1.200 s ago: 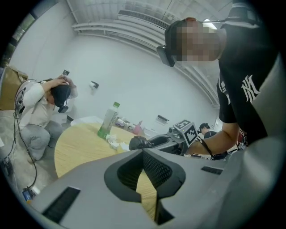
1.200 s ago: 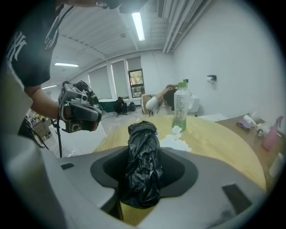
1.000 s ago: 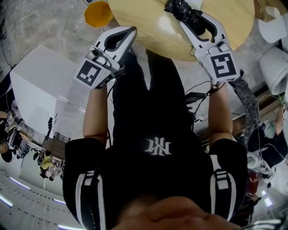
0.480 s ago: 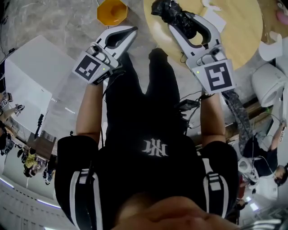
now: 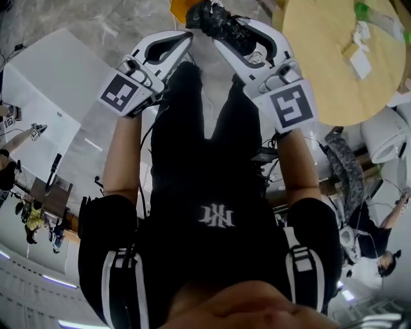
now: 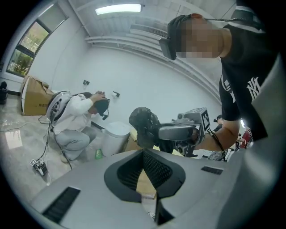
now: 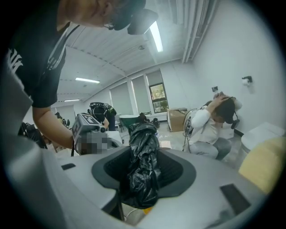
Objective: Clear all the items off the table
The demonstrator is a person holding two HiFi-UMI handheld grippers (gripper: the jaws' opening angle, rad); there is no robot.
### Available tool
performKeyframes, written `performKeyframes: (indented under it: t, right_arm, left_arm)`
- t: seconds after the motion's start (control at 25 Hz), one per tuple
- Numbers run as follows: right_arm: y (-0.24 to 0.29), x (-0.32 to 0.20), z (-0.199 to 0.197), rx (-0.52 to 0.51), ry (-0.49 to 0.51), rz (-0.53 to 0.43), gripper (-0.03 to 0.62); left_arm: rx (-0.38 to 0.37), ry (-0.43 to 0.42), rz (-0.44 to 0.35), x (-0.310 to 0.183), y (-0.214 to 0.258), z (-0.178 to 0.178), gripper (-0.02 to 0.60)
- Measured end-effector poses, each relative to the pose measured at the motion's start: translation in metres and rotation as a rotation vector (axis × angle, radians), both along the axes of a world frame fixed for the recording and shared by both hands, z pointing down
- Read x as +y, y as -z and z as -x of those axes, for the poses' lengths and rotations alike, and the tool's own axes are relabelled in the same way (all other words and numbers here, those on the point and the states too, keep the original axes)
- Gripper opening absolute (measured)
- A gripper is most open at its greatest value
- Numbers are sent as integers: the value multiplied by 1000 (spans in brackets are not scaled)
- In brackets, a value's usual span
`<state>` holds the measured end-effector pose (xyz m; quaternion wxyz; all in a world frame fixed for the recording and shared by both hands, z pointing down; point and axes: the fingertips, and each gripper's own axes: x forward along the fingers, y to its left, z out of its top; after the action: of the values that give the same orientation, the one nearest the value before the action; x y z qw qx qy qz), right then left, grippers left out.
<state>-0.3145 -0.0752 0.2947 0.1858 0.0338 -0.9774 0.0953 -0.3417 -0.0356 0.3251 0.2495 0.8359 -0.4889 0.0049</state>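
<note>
Nearest, the person in the black shirt holds both grippers out ahead, side by side.

Left gripper: jaws together, nothing between them.

Right gripper, at the left one's 3 o'clock: jaws clamped on a crumpled black plastic bag, which bulges past the jaw tips.

At 12 o'clock, just beyond the bag, an orange container shows, cut off by the frame edge.

The round wooden table lies at 2 o'clock, well apart from both grippers. A white paper and a green item rest on it.

Crumpled black bag, upright, clamped in right hand-held gripper.
</note>
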Motion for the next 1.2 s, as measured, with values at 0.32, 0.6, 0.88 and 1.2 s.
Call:
performKeyframes:
  t: [0.32,0.6,0.88,1.2]
  right_arm:
    - [-106,-5,25,45,-4,62,186]
    - [-189,5,24,64,10,55,183]
    - [-330,-24,28,185,43,46,183]
    - [-425,-13,4,268,45,44,183]
  left_arm:
    - [7,56,32,12,-58,18,12]
    - [-8,52,40,30,-104,18,12]
    - [-14,53,66,6,-200,41,12]
    - [-35,67,65,23,-245,33,12]
